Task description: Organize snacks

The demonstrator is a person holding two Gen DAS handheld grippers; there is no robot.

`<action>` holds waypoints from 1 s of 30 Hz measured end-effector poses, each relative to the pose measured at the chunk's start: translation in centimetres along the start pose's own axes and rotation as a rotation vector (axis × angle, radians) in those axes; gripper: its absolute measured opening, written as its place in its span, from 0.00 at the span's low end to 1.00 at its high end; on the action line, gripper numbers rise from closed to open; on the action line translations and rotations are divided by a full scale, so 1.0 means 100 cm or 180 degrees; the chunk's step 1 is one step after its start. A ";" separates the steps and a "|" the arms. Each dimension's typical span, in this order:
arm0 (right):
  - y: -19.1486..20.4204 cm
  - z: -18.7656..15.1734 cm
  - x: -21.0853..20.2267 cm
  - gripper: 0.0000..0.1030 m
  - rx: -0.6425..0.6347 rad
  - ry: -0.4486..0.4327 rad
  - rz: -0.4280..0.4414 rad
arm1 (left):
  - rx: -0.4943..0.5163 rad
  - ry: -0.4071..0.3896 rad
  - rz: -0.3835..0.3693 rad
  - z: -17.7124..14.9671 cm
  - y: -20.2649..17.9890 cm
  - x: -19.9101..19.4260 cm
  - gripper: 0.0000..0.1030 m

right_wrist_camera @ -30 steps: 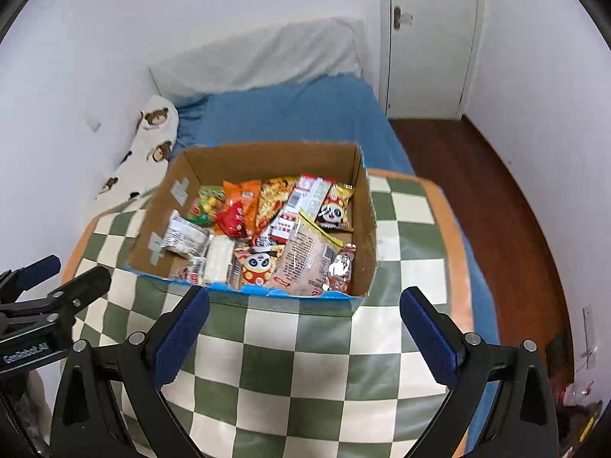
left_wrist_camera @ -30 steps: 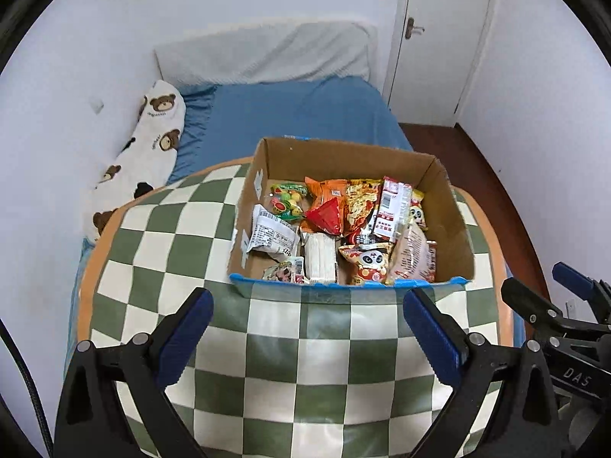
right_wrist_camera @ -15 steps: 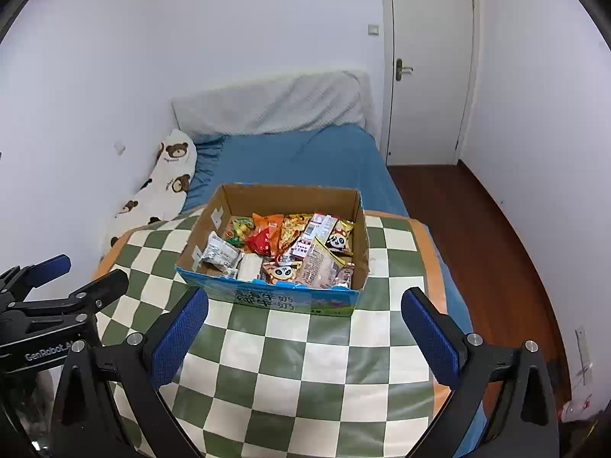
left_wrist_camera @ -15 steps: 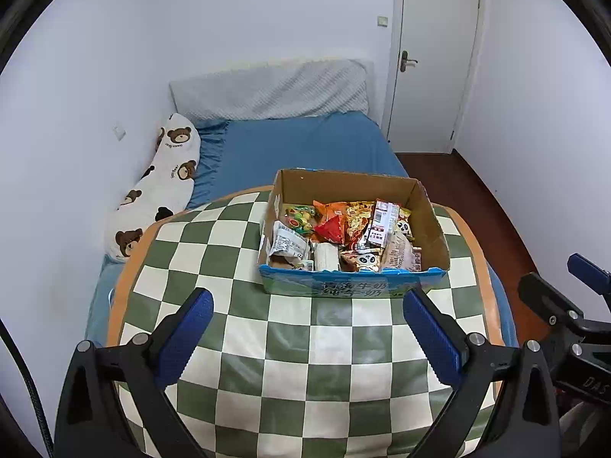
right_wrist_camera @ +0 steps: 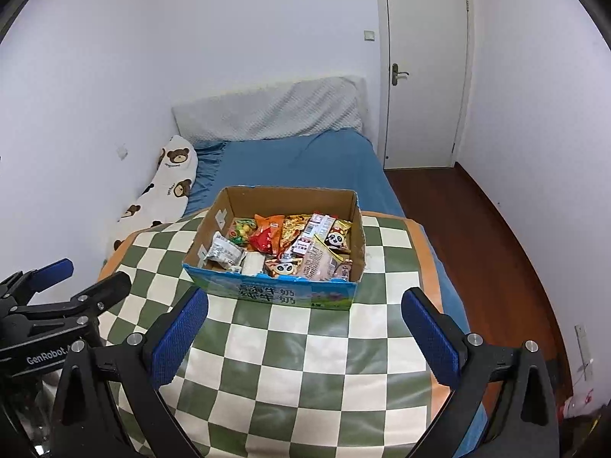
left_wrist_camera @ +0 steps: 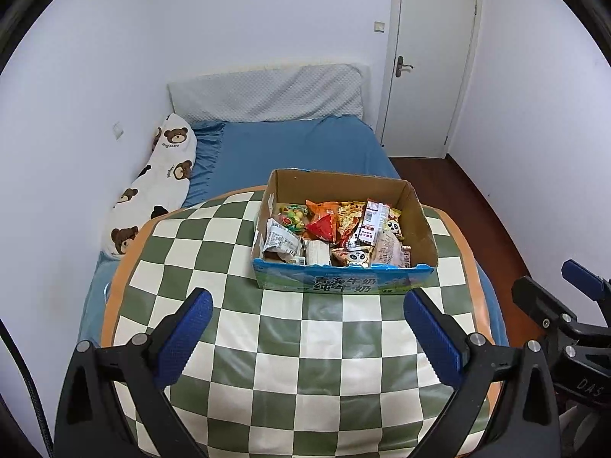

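Note:
A cardboard box (left_wrist_camera: 416,210) (right_wrist_camera: 355,221) with a blue printed front stands at the far side of the green-and-white checked table (left_wrist_camera: 305,343) (right_wrist_camera: 305,362). It holds several snack packets (left_wrist_camera: 336,229) (right_wrist_camera: 290,240), among them a red one and panda-print ones. My left gripper (left_wrist_camera: 308,328) is open and empty, held back over the near part of the table. My right gripper (right_wrist_camera: 303,324) is also open and empty, at about the same distance from the box. Each gripper shows at the edge of the other's view.
A bed with a blue sheet (left_wrist_camera: 301,152) lies behind the table, with a bear-print pillow (left_wrist_camera: 160,183) along the left wall. A white door (left_wrist_camera: 431,61) and dark wood floor (right_wrist_camera: 496,248) are at the right.
Both grippers have pulled back and up from the box, which now looks smaller and farther away. Both stay open and empty.

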State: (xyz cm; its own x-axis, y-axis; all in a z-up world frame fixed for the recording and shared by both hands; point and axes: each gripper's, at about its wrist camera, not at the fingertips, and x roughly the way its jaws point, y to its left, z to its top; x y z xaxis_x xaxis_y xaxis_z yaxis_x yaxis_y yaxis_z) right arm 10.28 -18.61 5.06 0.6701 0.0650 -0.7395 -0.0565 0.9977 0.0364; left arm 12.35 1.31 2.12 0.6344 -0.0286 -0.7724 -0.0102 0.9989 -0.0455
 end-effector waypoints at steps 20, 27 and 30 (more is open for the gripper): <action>-0.020 0.020 0.089 1.00 0.0069 0.0150 -0.0250 | 0.0032 0.0256 0.0197 0.024 -0.011 0.094 1.00; -0.021 0.024 0.118 1.00 0.0100 0.0257 -0.0269 | 0.0022 0.0354 0.0214 0.029 -0.010 0.118 1.00; -0.020 0.026 0.129 1.00 0.0091 0.0295 -0.0282 | 0.0036 0.0375 0.0218 0.030 -0.011 0.125 1.00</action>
State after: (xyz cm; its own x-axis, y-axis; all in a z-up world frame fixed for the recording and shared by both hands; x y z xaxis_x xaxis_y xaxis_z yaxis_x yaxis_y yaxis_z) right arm 20.92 -19.74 -2.78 0.6003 -0.0240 -0.7994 0.0219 0.9997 -0.0136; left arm 22.61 -0.03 -5.58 0.5373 0.0360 -0.8426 -0.0411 0.9990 0.0165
